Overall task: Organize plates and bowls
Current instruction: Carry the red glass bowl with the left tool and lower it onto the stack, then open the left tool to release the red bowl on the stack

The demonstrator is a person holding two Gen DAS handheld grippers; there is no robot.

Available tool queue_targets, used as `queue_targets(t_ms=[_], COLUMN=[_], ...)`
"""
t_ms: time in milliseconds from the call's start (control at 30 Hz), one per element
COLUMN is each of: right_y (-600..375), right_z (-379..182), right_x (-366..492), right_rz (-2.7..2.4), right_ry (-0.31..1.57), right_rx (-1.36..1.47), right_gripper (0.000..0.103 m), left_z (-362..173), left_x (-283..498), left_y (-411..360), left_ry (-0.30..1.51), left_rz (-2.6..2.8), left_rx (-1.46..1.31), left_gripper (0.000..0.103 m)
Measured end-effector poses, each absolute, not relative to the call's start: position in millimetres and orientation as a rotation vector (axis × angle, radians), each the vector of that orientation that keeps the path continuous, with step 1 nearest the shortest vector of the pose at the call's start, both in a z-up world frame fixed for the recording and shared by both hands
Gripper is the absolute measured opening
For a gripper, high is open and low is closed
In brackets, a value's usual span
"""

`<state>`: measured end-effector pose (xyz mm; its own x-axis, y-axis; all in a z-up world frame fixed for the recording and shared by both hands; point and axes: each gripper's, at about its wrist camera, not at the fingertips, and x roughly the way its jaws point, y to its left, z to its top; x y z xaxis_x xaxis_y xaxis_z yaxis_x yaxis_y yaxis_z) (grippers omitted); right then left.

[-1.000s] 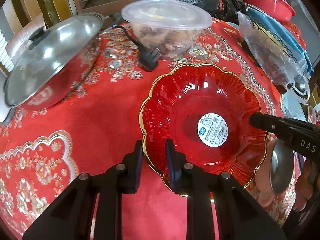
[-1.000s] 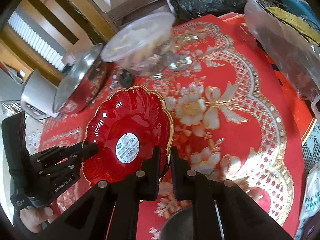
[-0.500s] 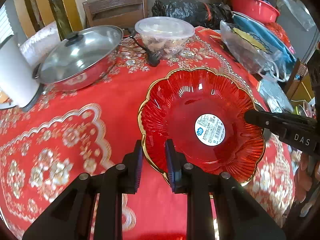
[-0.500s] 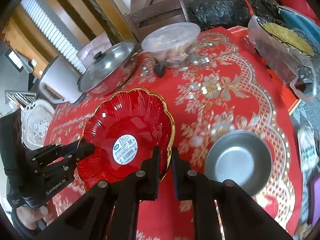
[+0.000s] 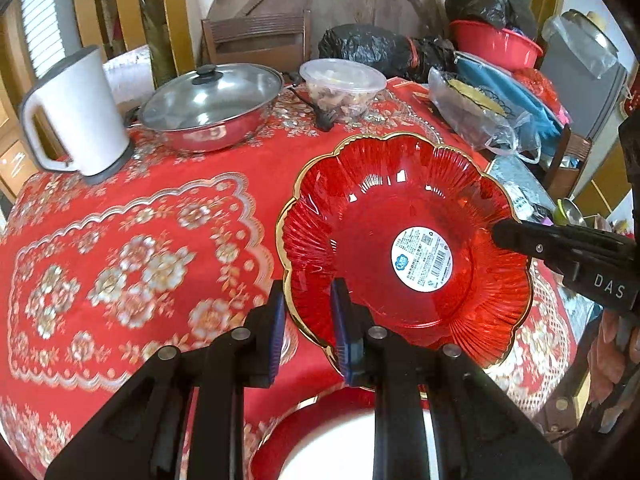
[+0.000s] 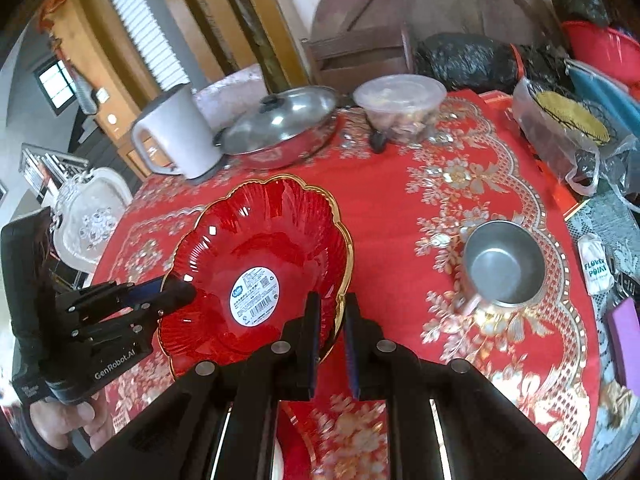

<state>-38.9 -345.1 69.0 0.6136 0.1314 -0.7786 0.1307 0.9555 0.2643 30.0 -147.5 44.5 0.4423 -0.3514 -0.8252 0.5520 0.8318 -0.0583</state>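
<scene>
Steel bowl [image 6: 502, 266] only right view; both claws grip red plate [image 5: 404, 240].

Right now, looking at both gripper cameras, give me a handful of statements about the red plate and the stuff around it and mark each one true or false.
1. The scalloped red plastic plate with a gold rim is gripped at opposite edges by the left gripper and the right gripper. True.
2. The plate's white round barcode sticker sits near its centre. True.
3. The small steel bowl rests inside the red plate. False: it stands apart on the red patterned tablecloth.
4. The steel pan is uncovered. False: a lid covers it.
5. The white electric kettle stands beside the pan. True.
</scene>
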Motion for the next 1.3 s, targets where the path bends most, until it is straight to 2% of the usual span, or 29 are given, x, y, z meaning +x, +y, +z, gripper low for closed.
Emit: queue_targets(t_ms=[600,900,1300], right_y=[-268,-254,-262], right_z=[59,32,7], right_x=[-141,-149,-147], right_rz=[0.137,0.177,0.173], right_ry=[0.908,0.969,1.019], right_rx=[0.235,0.225,0.248], right_gripper=[0.015,0.015,0.016], left_z=[42,12,-2], left_x=[-89,-99,-101], left_y=[-64,-46,-53], left_ry=[0.881,0.966,0.989], left_rz=[-0.574,-0.585,-0.598], left_rx=[0.232,0.196,0.208], left_gripper=[0.020,0.021,0.022])
